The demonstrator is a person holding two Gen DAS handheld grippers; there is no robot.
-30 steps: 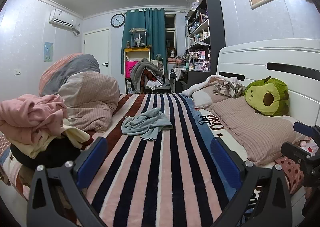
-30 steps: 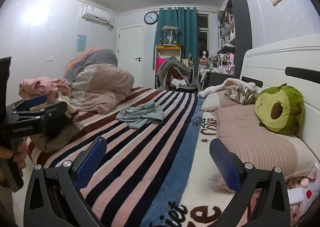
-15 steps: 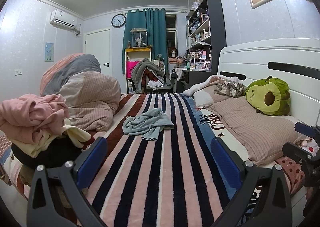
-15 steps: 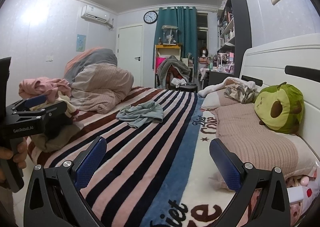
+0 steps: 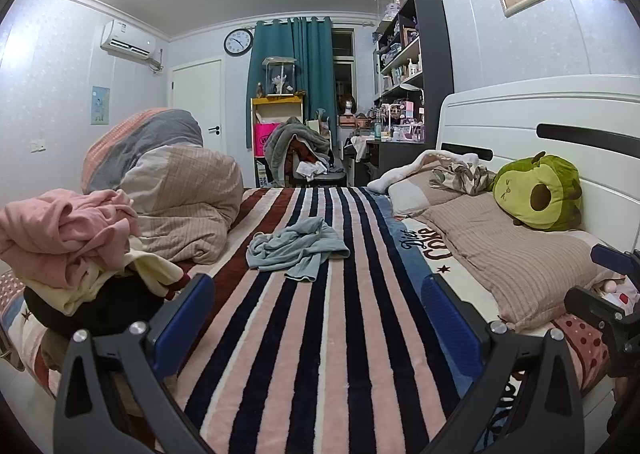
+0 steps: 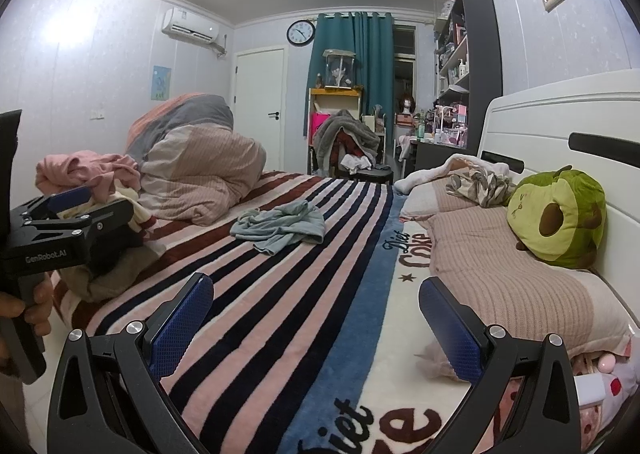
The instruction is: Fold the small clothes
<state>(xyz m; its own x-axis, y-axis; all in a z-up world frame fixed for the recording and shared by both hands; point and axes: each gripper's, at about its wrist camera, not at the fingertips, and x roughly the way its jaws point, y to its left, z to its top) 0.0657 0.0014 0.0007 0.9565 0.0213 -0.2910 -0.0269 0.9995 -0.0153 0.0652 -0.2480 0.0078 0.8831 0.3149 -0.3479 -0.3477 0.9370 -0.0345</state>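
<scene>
A crumpled pale blue garment [image 5: 298, 250] [image 6: 280, 228] lies alone in the middle of the striped blanket [image 5: 344, 334] [image 6: 280, 294]. A heap of pink, cream and black clothes [image 5: 76, 254] [image 6: 90, 189] sits at the bed's near left edge. My left gripper [image 5: 316, 310] hovers open over the near end of the bed, well short of the blue garment, nothing between its blue pads. My right gripper [image 6: 316, 310] is likewise open and empty, further right. The left gripper's body [image 6: 60, 230], held by a hand [image 6: 24, 314], shows in the right wrist view.
A bundled pink-grey duvet [image 5: 168, 181] fills the far left of the bed. Striped pillows [image 5: 508, 250] and a green avocado plush [image 5: 538, 193] lie along the white headboard [image 5: 540, 121] on the right. A clothes-laden chair [image 5: 304, 157] and dark shelves [image 5: 416, 85] stand beyond.
Both views have shifted very slightly; the grippers stay open and the clothes have not moved.
</scene>
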